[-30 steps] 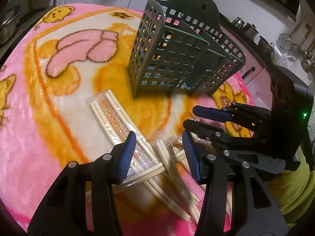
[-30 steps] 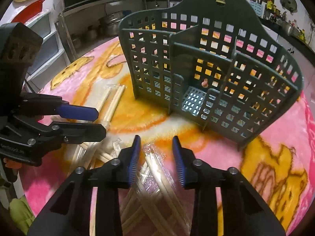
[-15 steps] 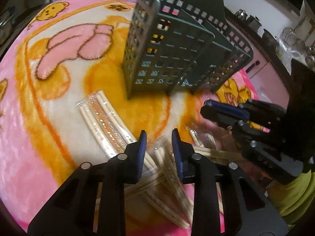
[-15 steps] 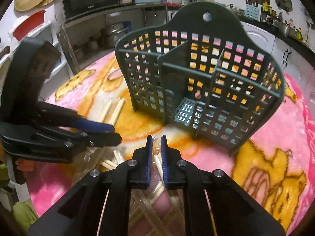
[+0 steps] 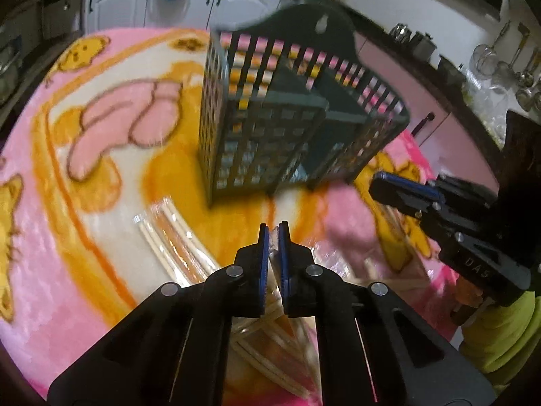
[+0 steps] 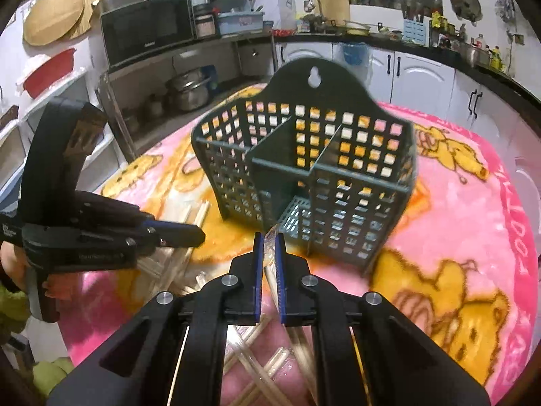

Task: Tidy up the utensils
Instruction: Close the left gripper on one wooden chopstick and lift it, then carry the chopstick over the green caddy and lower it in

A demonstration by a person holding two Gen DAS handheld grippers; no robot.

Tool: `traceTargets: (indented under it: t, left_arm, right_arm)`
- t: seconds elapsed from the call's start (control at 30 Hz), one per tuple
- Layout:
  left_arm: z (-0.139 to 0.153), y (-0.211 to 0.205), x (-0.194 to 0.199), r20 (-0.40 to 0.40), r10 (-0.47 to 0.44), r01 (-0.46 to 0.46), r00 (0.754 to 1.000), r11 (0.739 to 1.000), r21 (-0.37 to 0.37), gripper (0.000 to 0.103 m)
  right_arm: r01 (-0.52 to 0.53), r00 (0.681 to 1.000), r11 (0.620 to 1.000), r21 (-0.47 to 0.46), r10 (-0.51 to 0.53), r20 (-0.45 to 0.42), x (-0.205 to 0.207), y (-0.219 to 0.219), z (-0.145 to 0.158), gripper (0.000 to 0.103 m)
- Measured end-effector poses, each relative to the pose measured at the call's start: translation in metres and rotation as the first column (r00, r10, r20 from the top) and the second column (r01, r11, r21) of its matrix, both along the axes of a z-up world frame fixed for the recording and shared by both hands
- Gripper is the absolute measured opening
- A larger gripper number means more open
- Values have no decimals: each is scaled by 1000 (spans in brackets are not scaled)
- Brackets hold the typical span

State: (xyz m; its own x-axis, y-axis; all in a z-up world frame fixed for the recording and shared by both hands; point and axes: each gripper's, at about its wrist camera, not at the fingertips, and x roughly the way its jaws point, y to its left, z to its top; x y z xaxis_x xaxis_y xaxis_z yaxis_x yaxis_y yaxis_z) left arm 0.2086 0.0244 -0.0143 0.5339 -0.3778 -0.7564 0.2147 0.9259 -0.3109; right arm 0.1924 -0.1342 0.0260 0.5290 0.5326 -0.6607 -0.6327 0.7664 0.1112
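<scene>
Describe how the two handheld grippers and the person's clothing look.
Both the left gripper and the right gripper are black plastic with silver pivot screws and blue-padded fingers. The right one's side shows faint embossed lettering. A yellow-green sleeve shows behind it.

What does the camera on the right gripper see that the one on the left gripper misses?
Only the right wrist view shows the microwave, the stacked pots on the shelf beneath it, the red tub, and the basket's open compartments from the front. Only the left wrist view shows ladles hanging on the wall and the wrapped chopsticks lying alone left of the pile. Both show the green utensil basket on the pink blanket, the chopstick pile, and each gripper, right gripper and left gripper, with jaws just closed on a wrapped pair.
</scene>
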Motion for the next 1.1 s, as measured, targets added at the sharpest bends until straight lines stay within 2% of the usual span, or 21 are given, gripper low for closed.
traceTargets:
  t: [0.37,0.63,1.1]
  left_arm:
    - [65,-6,-3,178,9,-5,984,1000,-23,3]
    - [91,-20,-6,258,-11,19,966,999,-29,3]
    - [139,-32,-6,375,-34,50,927,998,-34,3]
  right_arm:
    - [54,996,996,78,-60,72,-8,-33,46,5]
    - [106,981,985,133,-125,148,-17,-56,84,4]
    - [118,956,957,264,-181,229,-25,-72,142,4]
